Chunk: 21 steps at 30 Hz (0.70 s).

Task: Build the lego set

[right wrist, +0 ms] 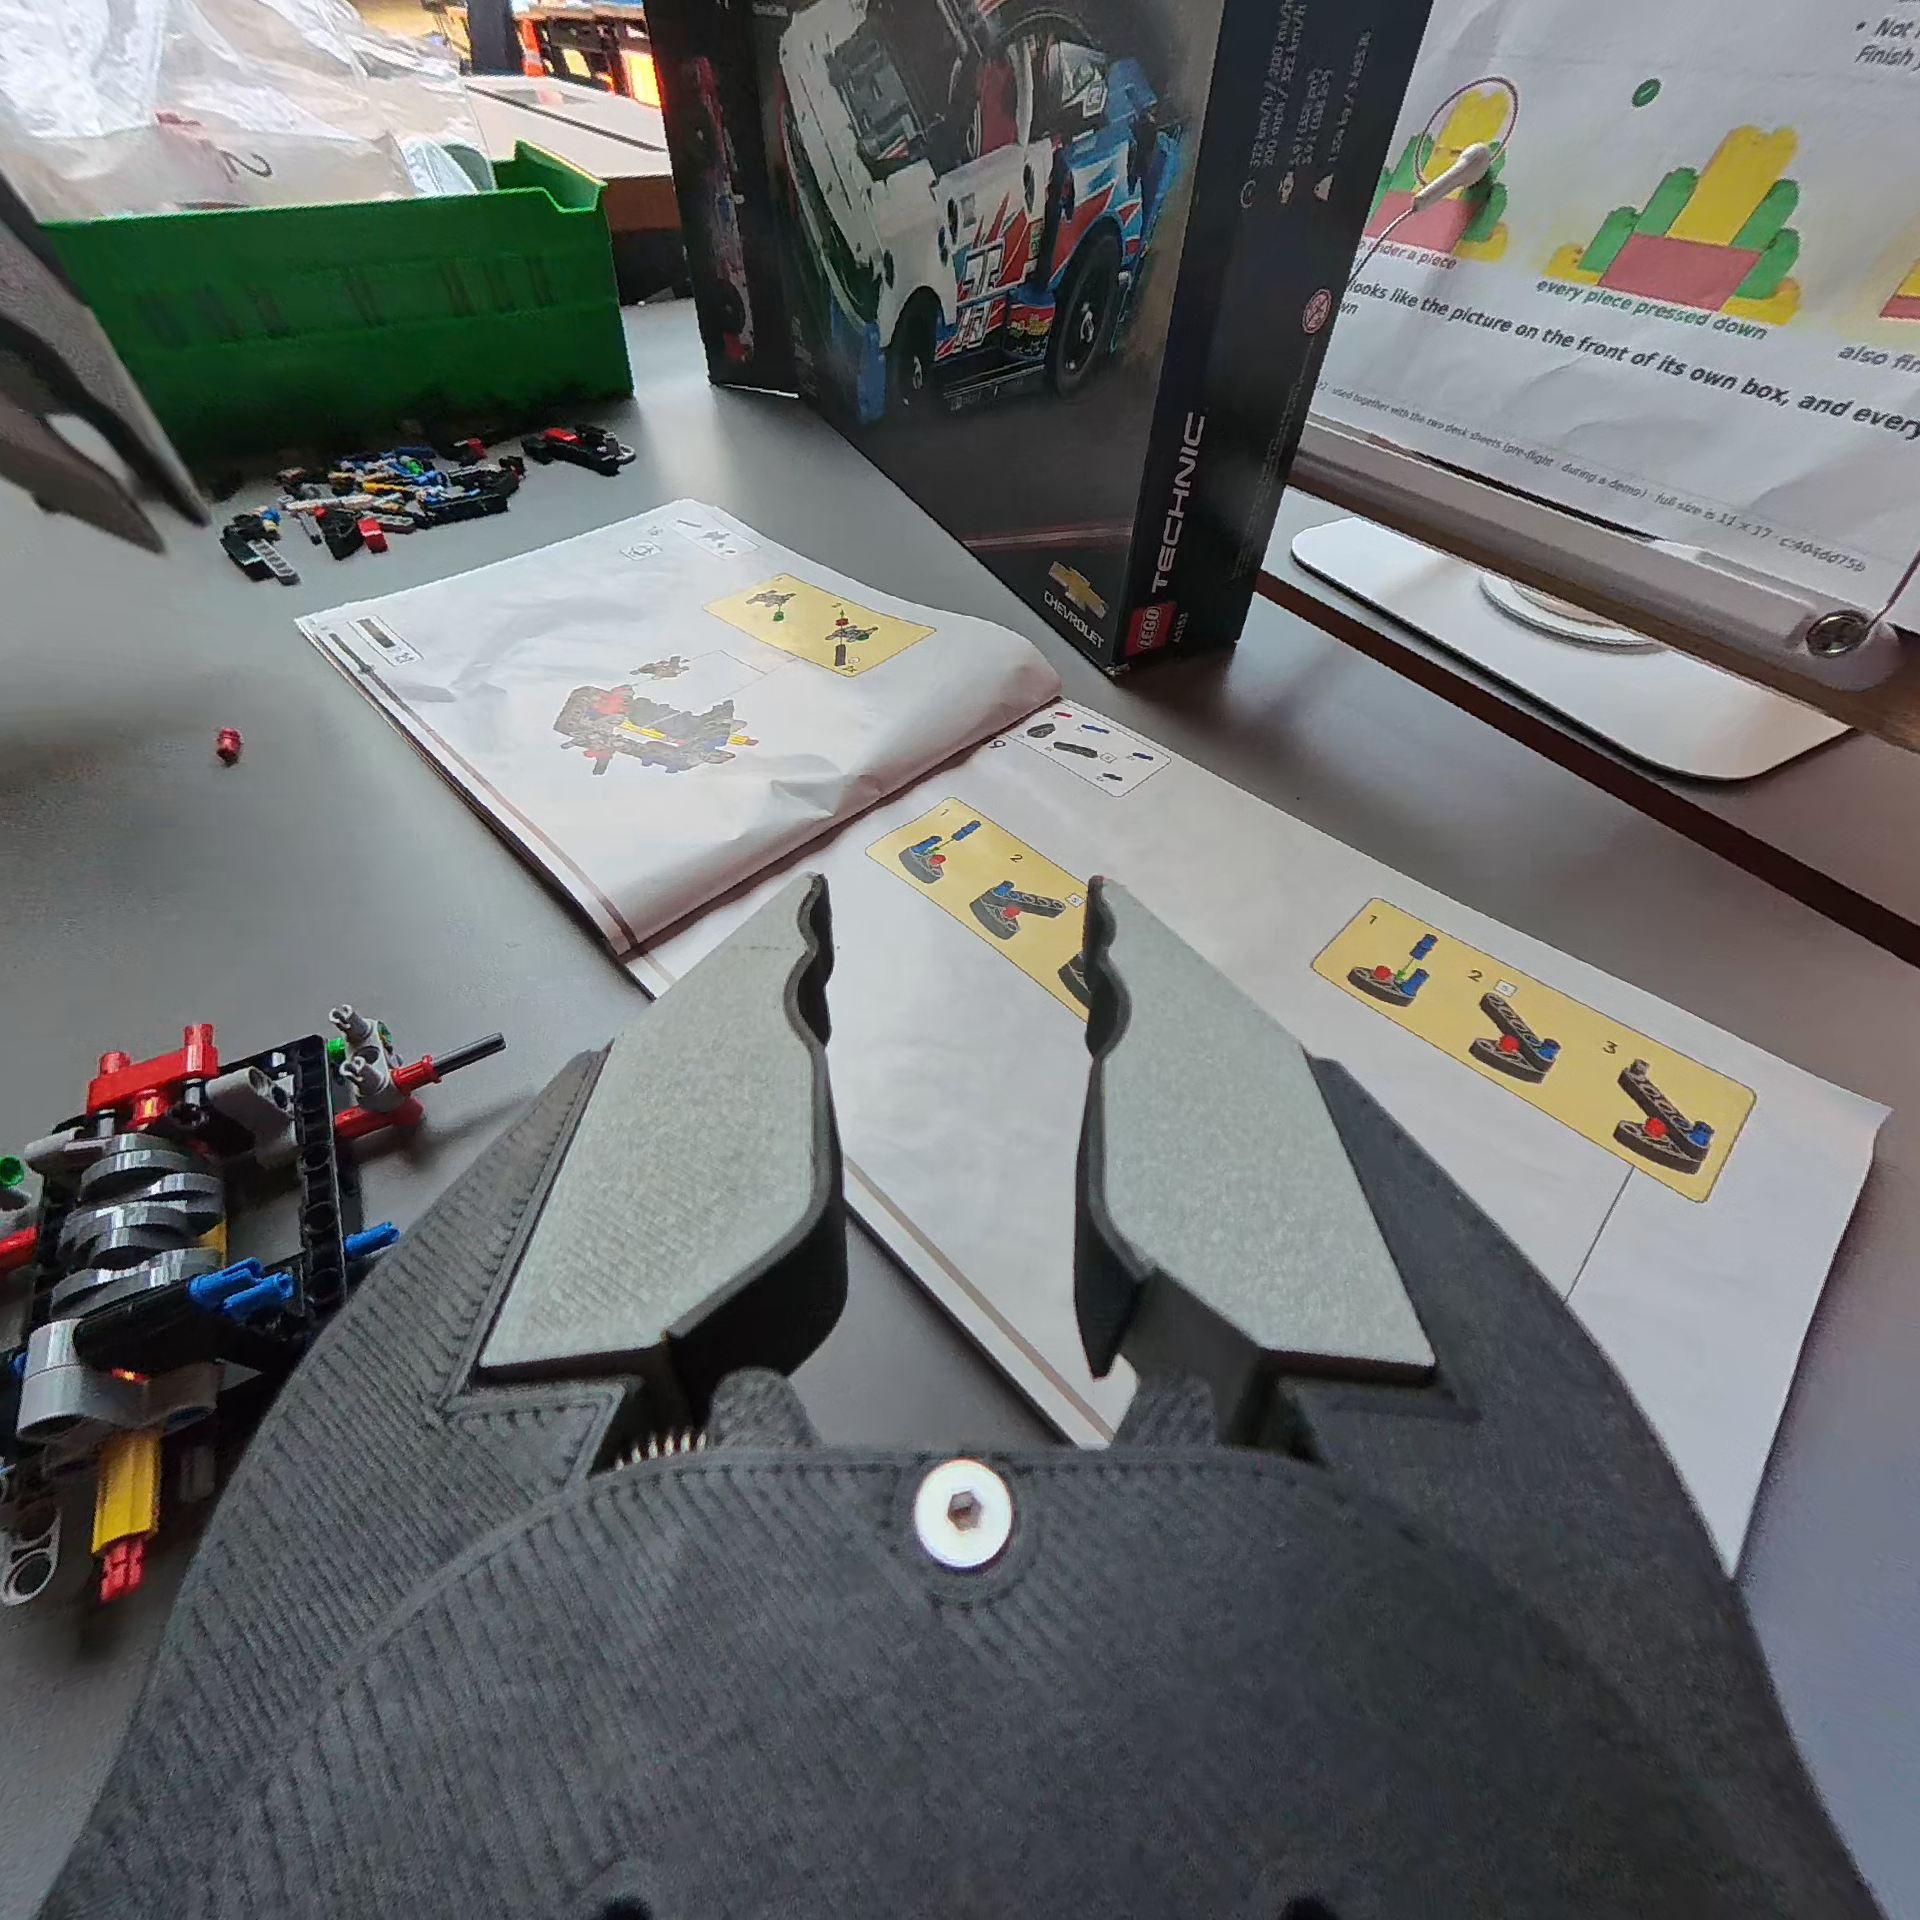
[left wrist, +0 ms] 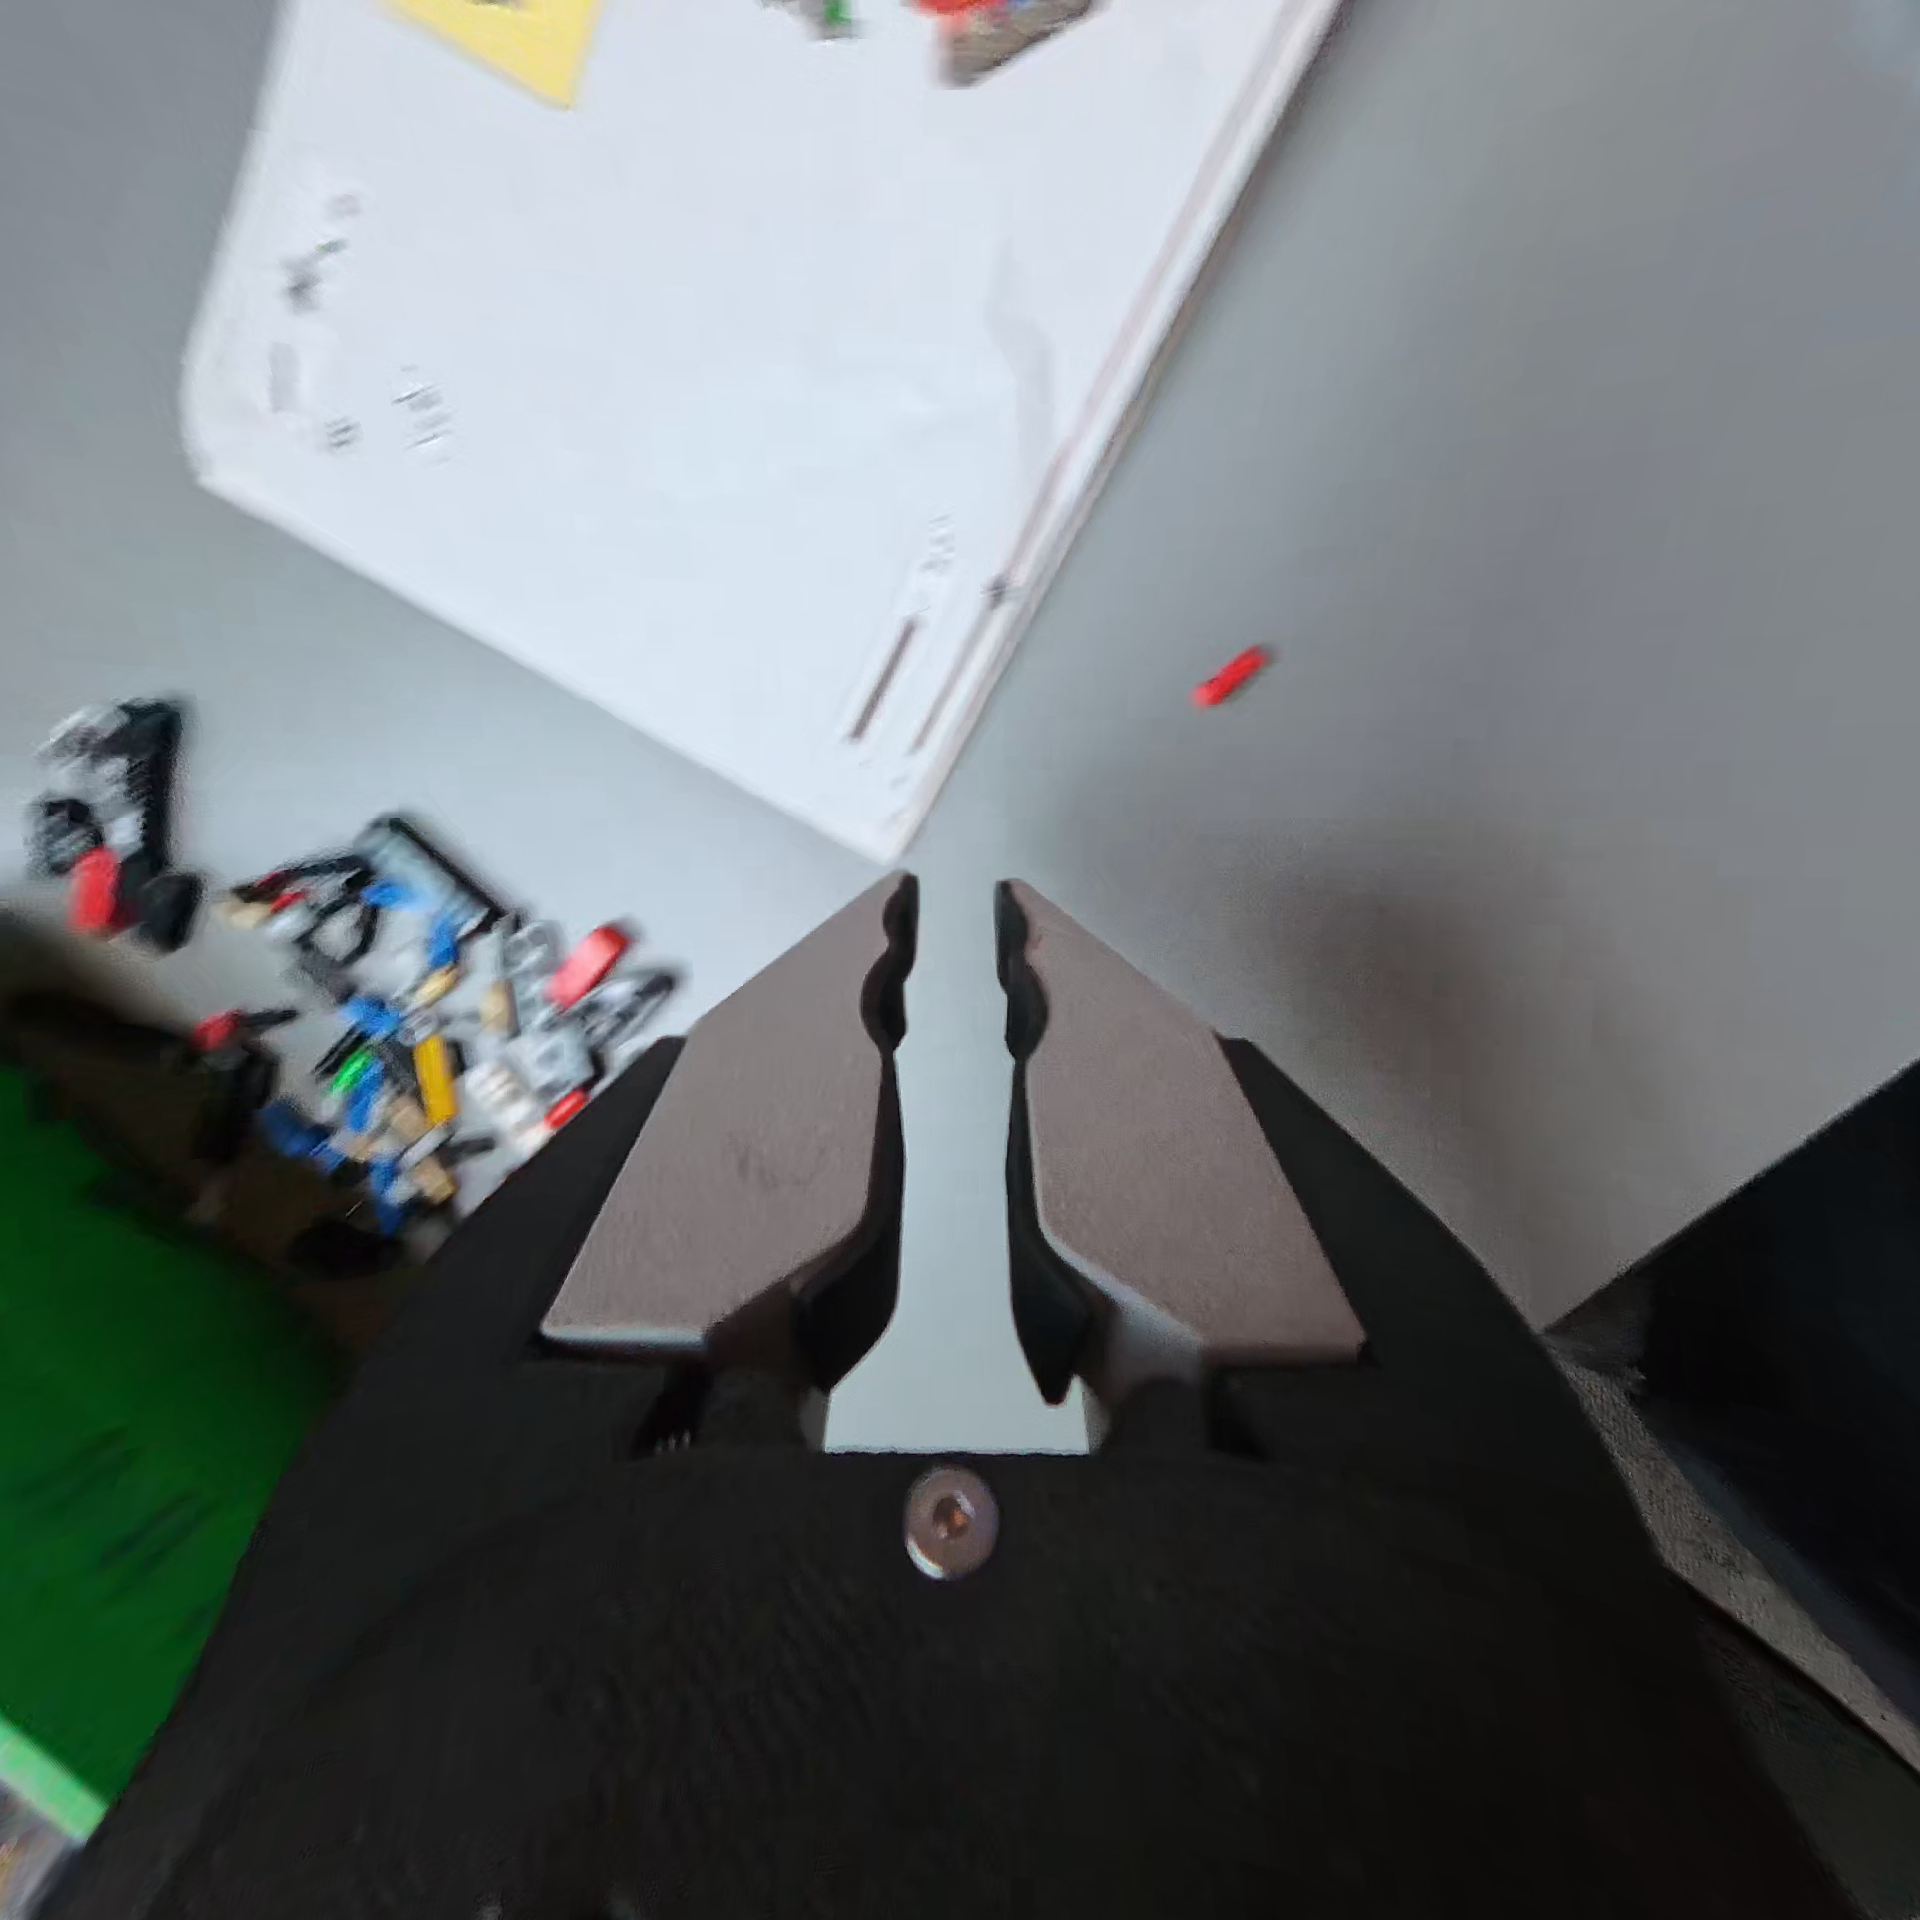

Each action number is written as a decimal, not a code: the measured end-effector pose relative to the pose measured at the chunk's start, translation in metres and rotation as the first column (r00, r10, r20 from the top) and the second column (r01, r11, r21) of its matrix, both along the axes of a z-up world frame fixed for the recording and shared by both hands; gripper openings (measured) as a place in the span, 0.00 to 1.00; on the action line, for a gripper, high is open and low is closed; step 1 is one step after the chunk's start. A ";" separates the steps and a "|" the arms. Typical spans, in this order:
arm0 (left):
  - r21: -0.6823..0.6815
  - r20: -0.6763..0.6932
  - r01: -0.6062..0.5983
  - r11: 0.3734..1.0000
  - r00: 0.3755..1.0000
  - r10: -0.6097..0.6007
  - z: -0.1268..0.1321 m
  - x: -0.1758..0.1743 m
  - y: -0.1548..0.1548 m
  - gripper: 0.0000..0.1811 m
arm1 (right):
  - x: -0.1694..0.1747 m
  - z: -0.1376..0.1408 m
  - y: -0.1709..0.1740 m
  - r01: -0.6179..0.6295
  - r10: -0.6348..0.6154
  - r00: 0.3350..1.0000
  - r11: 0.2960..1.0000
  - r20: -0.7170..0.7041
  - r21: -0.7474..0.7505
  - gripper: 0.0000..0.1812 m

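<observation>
While both hands hang above the grey desk with nothing in them, the left gripper has its jaws parted only narrowly and the right gripper stands wider over the open instruction booklet. With the half-built chassis just left of the right gripper and the pile of loose pieces in front of the green bin, the sensible move seems to be checking the page, then picking one part cleanly from the pile's edge. A stray red pin lies apart near the booklet's corner, though the left view is blurred and its exact shape is uncertain.
</observation>
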<state>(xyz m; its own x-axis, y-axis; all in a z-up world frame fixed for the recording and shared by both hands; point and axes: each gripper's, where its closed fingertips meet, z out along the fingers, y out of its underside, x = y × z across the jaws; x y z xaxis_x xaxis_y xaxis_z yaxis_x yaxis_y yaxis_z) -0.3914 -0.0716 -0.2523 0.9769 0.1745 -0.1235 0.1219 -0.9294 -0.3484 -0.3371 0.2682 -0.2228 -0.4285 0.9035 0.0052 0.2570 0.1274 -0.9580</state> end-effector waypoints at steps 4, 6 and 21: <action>-0.007 -0.083 -0.242 0.970 0.967 0.241 0.033 -0.084 -0.050 0.10 | -0.001 -0.001 -0.001 -0.006 0.006 1.000 1.000 0.006 -0.013 0.25; -0.014 -0.056 -0.352 0.936 0.935 0.350 0.039 -0.123 -0.069 0.14 | -0.001 -0.001 -0.001 -0.006 0.006 1.000 1.000 0.007 -0.013 0.25; -0.079 0.128 -0.556 0.828 0.818 0.561 -0.021 -0.198 -0.071 0.07 | -0.001 -0.002 0.001 -0.006 0.006 1.000 1.000 0.012 -0.018 0.25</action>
<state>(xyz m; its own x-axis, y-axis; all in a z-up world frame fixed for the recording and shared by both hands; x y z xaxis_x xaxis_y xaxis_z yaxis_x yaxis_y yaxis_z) -0.5897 -0.1427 -0.2735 0.7203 0.6935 -0.0111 0.6686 -0.6985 -0.2550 -0.3378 0.2690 -0.2247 -0.4336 0.9010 -0.0159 0.2680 0.1121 -0.9569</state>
